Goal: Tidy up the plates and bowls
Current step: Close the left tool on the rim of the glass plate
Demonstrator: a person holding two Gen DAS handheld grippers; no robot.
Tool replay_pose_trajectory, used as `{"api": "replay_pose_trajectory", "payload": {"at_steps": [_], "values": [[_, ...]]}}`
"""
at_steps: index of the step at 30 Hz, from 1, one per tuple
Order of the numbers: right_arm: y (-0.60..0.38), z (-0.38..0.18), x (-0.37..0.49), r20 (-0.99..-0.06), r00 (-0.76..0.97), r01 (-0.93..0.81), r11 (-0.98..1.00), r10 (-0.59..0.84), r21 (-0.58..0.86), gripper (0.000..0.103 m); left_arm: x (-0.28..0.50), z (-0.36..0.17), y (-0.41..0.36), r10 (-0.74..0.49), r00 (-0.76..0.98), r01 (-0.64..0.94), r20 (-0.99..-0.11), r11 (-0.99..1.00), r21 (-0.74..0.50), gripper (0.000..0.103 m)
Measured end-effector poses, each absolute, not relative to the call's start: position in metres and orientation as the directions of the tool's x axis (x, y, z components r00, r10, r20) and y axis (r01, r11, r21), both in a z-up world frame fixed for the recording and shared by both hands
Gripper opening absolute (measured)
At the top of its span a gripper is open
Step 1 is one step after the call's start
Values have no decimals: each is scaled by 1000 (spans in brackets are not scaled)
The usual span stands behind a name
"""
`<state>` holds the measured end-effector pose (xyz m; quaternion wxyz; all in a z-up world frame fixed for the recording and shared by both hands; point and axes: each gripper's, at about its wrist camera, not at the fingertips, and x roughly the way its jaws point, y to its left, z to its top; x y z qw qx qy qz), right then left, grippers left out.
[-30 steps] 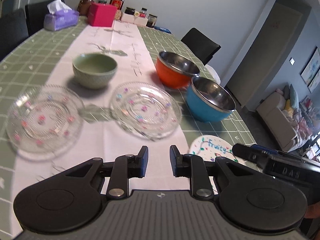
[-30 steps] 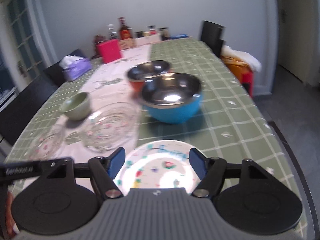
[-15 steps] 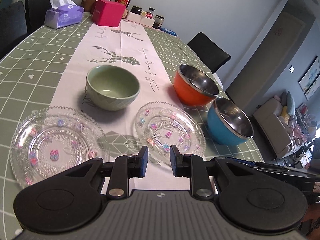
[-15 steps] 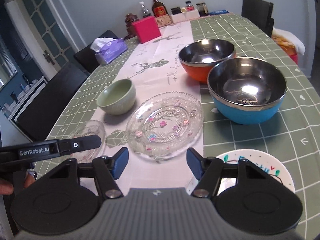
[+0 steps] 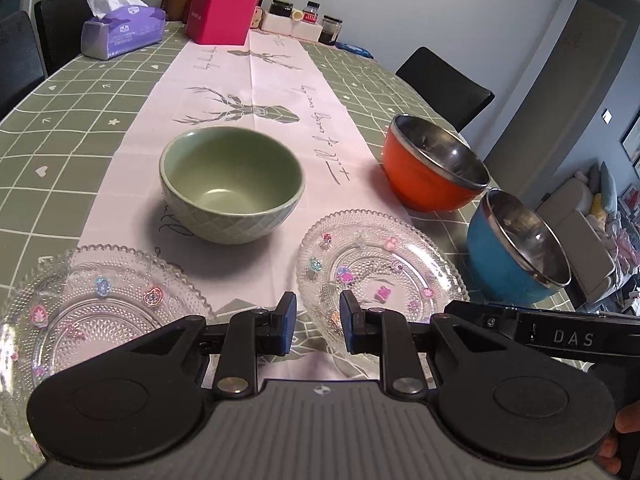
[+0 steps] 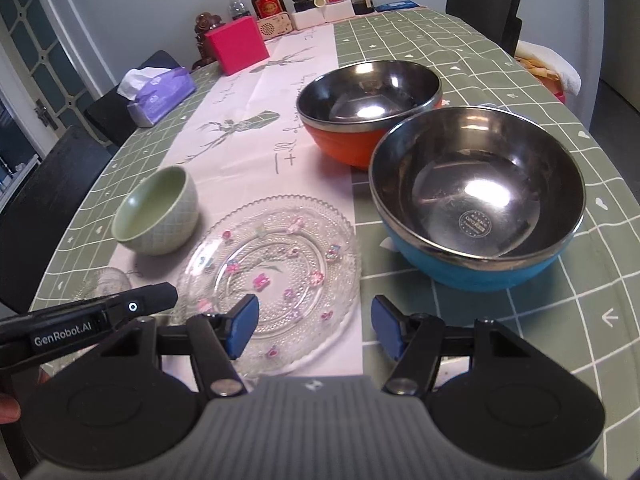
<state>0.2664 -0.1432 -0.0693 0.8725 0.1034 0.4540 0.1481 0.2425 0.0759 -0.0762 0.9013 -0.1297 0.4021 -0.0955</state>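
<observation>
Two pairs of jaws hang over the worktop (image 6: 500,40), both with nothing between them: the left gripper (image 5: 316,322) is parted only narrowly, while the right gripper (image 6: 314,330) — its jaws have just been closing a little — is still spread wide. Just ahead of both lies the glass plate (image 6: 272,276), flat, its near rim closest to the right one. It is clear, beaded, dotted with small flowers. Beyond stand a green bowl (image 5: 232,188), an orange bowl (image 6: 370,108) and a blue bowl (image 6: 476,196) — all upright.
</observation>
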Motion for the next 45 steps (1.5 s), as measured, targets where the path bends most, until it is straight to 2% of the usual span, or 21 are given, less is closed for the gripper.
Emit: {"api": "replay_pose_trajectory", "payload": {"at_steps": [3,9,13,21,24,26,31,35,45], "values": [[-143,-72,271,-769,535,-153,935,350,319,63,247,-80,76,-277,652,66,-706,948,-311,36],[-145,-78,277,-777,518,-130,931,356,340,63,256,-86,79,-288,644,55,-709,942,-332,38],[-146,-80,281,-771,514,-124,922,375,366,64,260,-90,82,-306,646,46,-699,930,-365,46],[-144,-80,283,-765,511,-123,914,392,386,64,265,-90,78,-345,641,64,-686,914,-400,46],[-144,-81,283,-764,511,-123,913,394,388,62,264,-91,75,-329,640,71,-694,925,-374,40],[-145,-81,283,-763,509,-122,912,397,393,52,264,-91,75,-324,641,68,-696,927,-368,36],[-147,-82,283,-763,513,-112,911,394,396,44,265,-92,78,-314,639,55,-702,929,-365,25],[-151,-83,284,-762,519,-97,913,387,397,33,265,-93,81,-319,639,45,-700,924,-380,23],[-159,-87,283,-757,528,-70,908,385,413,14,266,-97,89,-340,650,29,-680,905,-425,22]]}}
